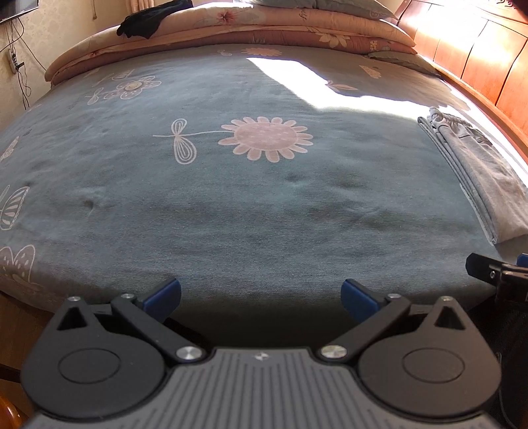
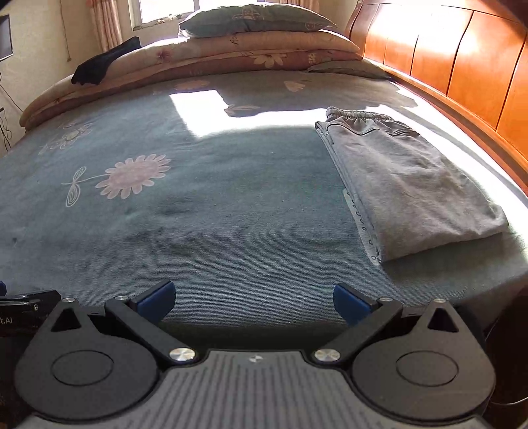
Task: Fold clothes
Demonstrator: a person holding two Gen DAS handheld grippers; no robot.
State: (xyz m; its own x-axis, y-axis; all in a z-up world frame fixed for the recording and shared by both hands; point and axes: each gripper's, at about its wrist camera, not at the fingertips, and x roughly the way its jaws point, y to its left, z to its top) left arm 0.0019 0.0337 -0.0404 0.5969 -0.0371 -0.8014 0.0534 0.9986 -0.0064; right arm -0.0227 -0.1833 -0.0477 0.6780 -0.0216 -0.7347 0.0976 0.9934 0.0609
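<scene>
A: What are the two grippers doing at this moment?

B: The left gripper point(image 1: 260, 297) has its blue fingertips point(image 1: 165, 297) spread wide and nothing is between them. The right gripper point(image 2: 254, 302) is the same, jaws wide apart and empty. Both hang at the near edge of the bed point(image 2: 231, 231), side by side, so the tip of each one shows at the border of the other's view.

A: Why do they wait there, you think?

B: My judgement is that one garment is done and they are pulled back from it. The folded grey trousers point(image 2: 412, 184) lie on the bed sheet, to the right of the big pink flower print point(image 2: 135, 175) and just beside the wooden headboard point(image 2: 462, 66). They seem put there on purpose, at the side, so the middle of the bed is free as a working place for folding.

A: Are they folded well?

B: They look like a neat flat pack, with the elastic waistband point(image 2: 359, 115) at the far end. Under the left edge a lighter layer sticks out; I cannot tell what it is.

A: Is there something more to fold?

B: Beyond the flower print, at the far end, a dark garment point(image 2: 105, 62) lies loose over the stacked quilts point(image 2: 250, 52), with a pillow point(image 2: 257, 18) on top. It is well apart from the grippers. Probably it is the next piece, and the open jaws would be ready to take it.
</scene>
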